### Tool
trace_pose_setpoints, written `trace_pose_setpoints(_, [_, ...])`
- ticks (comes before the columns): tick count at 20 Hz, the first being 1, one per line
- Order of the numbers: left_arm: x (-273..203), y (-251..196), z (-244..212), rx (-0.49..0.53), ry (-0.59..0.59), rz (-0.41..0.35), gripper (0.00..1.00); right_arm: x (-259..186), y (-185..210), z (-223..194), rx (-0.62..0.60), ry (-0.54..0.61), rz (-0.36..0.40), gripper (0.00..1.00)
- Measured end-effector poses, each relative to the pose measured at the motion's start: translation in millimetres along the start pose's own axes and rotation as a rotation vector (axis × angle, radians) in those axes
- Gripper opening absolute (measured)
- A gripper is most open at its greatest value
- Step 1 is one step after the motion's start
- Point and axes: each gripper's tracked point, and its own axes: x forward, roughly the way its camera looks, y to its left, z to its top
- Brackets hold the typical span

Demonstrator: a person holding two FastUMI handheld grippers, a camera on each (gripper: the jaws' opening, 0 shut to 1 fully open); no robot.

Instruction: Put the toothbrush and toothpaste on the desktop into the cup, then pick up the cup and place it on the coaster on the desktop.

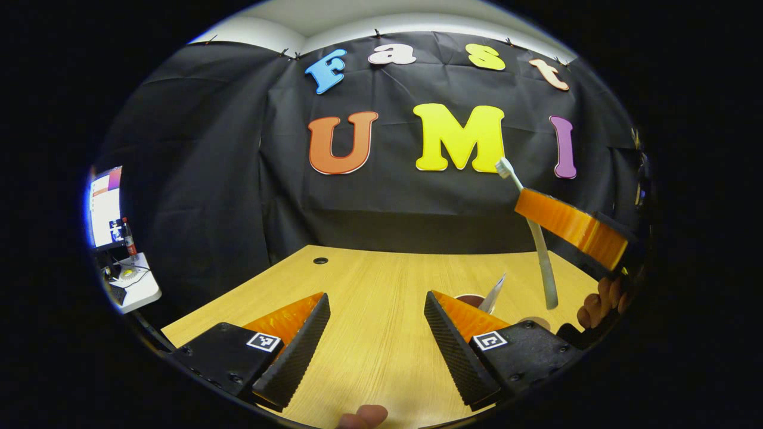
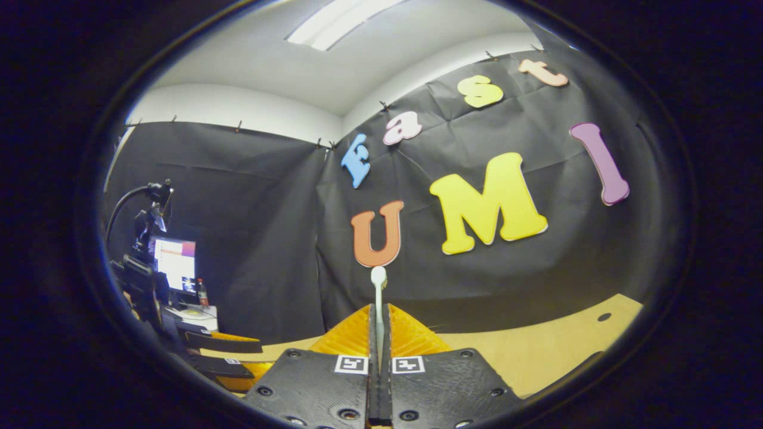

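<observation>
In the left gripper view my left gripper is open low over the wooden table, with nothing between its fingers. Behind its right finger I see part of a dark cup rim, and a silvery toothpaste tube end sticks up from it. Above the cup at the right, my right gripper holds the white toothbrush nearly upright, bristles up. In the right gripper view the right gripper is shut on the toothbrush, whose head rises above the fingertips.
A small round hole marks the table's far side. A side desk with a monitor and a bottle stands far left. A hand holds the right gripper. The left gripper lies low at the left of the right gripper view.
</observation>
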Motion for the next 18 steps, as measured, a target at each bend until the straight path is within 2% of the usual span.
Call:
trace_pose_setpoints(3, [-5, 20, -4, -0.015, -0.007, 0.028, 1.0, 28, 3, -7, 0.054, -0.008, 0.027, 0.0])
trace_pose_setpoints(5, [-4, 31, -7, -0.025, -0.006, 0.048, 1.0, 44, 0, -20, 0.068, 0.007, 0.02, 0.02])
trace_pose_setpoints(8, [-1, 43, -14, -0.035, 0.004, 0.058, 1.0, 65, -8, -50, 0.082, 0.055, 0.001, 0.0])
trace_pose_setpoints(17, [12, 47, -16, -0.055, 0.032, 0.04, 1.0, 69, -26, -73, 0.06, 0.102, -0.043, 0.0])
trace_pose_setpoints(18, [13, 47, -16, -0.053, 0.032, 0.036, 1.0, 68, -28, -72, 0.06, 0.103, -0.049, 0.03])
